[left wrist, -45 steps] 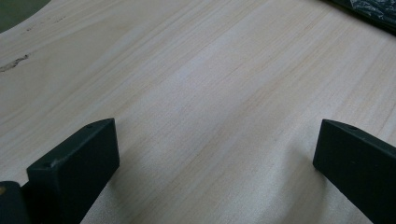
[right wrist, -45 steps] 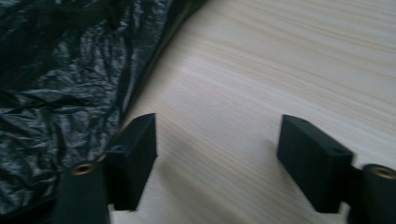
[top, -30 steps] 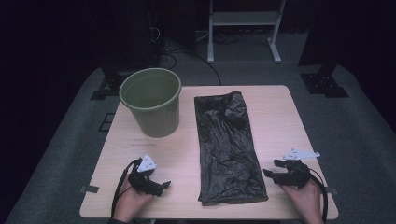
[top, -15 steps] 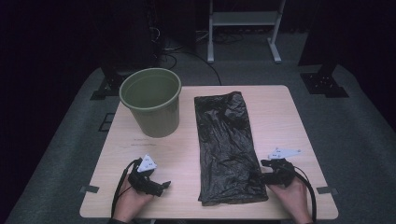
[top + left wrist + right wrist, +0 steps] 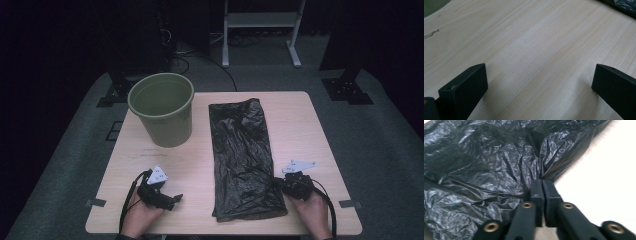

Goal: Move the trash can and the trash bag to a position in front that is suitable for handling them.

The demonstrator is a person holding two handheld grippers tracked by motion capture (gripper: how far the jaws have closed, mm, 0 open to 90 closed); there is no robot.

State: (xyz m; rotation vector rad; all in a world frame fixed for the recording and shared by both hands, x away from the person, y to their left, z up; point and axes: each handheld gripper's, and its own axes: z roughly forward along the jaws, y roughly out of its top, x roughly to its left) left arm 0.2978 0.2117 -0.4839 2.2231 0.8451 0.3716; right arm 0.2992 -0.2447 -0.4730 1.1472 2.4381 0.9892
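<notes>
Black plastic bag (image 5: 246,160) is lying flat on the wooden counter (image 5: 320,135), just beside the green bucket (image 5: 162,107). The right tongs (image 5: 541,185) have just been closing and are now pinching the bag's right edge near its lower end. The left tongs (image 5: 539,82) are resting spread over bare wood. For a good grip, the person should probably be lifting slowly and checking whether one layer or the whole fold is coming up.

Black plastic bag (image 5: 245,155) lies flat (crinkled, glossy), lengthwise at table centre, right edge pinched.
</notes>
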